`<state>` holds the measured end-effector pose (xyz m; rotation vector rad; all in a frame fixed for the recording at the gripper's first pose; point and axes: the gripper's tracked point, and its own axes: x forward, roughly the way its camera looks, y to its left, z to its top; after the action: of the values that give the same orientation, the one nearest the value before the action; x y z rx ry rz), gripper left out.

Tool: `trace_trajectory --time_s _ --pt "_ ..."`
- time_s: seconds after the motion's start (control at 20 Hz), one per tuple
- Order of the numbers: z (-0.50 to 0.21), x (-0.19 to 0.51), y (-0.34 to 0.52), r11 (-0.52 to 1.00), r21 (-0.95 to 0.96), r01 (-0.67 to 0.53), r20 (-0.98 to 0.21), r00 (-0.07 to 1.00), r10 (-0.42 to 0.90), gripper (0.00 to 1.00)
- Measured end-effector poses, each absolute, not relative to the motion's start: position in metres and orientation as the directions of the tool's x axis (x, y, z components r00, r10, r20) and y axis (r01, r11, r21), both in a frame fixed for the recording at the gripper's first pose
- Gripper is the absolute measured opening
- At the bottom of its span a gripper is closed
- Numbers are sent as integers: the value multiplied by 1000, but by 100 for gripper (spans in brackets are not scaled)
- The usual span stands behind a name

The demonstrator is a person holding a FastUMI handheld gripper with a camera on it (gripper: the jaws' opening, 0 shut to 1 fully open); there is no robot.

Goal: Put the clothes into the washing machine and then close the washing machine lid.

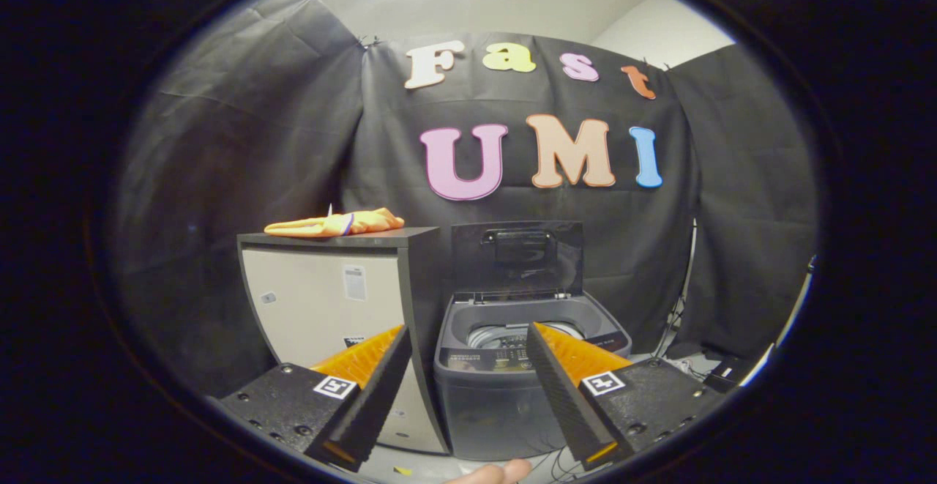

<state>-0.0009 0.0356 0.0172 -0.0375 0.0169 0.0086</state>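
Note:
An orange garment [335, 223] lies crumpled on top of a tall cabinet [329, 301], beyond and above the left finger. To the cabinet's right stands a small grey top-loading washing machine [512, 389]. Its dark lid [517, 258] is raised upright at the back, and the metal drum [492, 333] shows inside. My gripper [468, 341] hangs open, well short of both, with nothing between its fingers. The machine's opening lies just beyond the gap between the fingers.
Black cloth walls close the booth behind and on both sides. Cables and small dark boxes [721, 374] lie on the floor to the right of the machine. A fingertip [494, 473] shows under the gripper.

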Motion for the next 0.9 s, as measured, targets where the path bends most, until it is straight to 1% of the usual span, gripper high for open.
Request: trace_trajectory --time_s 0.25,0.35,0.45,0.55,0.7,0.8,0.9 --pt "54 16 79 999 12 -39 -3 999 39 97" --pt "71 30 92 1000 -5 -31 7 999 31 97" --pt "83 49 105 1000 -6 -5 -9 1000 5 97" --pt "108 72 123 1000 10 0 7 1000 0 97" --pt "159 110 164 996 75 -50 83 996 44 97" --pt "184 142 187 994 85 -72 102 993 63 97" --pt "202 184 224 983 134 -129 129 985 112 96"
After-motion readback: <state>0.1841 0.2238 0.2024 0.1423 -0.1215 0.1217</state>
